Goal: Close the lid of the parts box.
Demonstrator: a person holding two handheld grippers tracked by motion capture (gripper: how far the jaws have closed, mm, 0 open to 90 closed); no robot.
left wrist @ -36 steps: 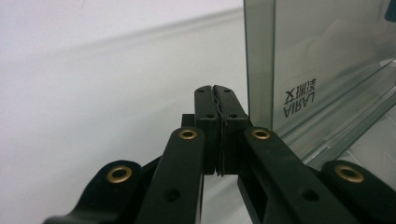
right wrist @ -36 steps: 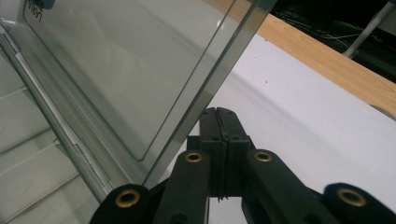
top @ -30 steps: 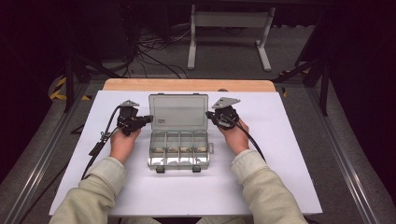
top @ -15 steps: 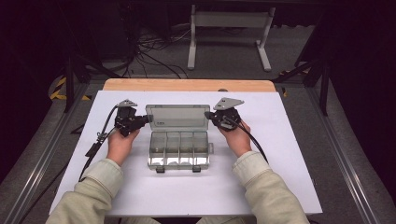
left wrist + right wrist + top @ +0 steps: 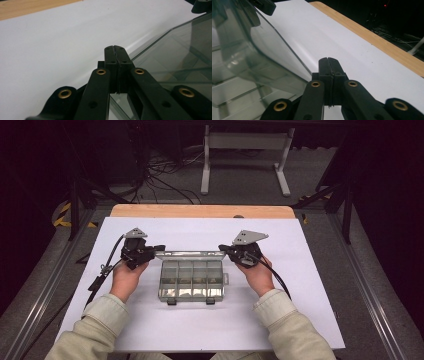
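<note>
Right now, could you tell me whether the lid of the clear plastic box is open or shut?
Open, roughly upright: the lid stands edge-on above the box, whose compartments lie uncovered.

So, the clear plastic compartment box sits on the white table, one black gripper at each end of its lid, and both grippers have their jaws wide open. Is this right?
Not quite. Both the left gripper and the right gripper have their jaws shut, as each gripper view shows. The rest holds: the clear plastic compartment box sits on the white table, one gripper at each end of its lid.

Compartment box [image 5: 190, 280] mid-table [image 5: 310, 270], lid [image 5: 190, 254] between left hand-held gripper [image 5: 159, 248] and right [image 5: 223, 248].
</note>
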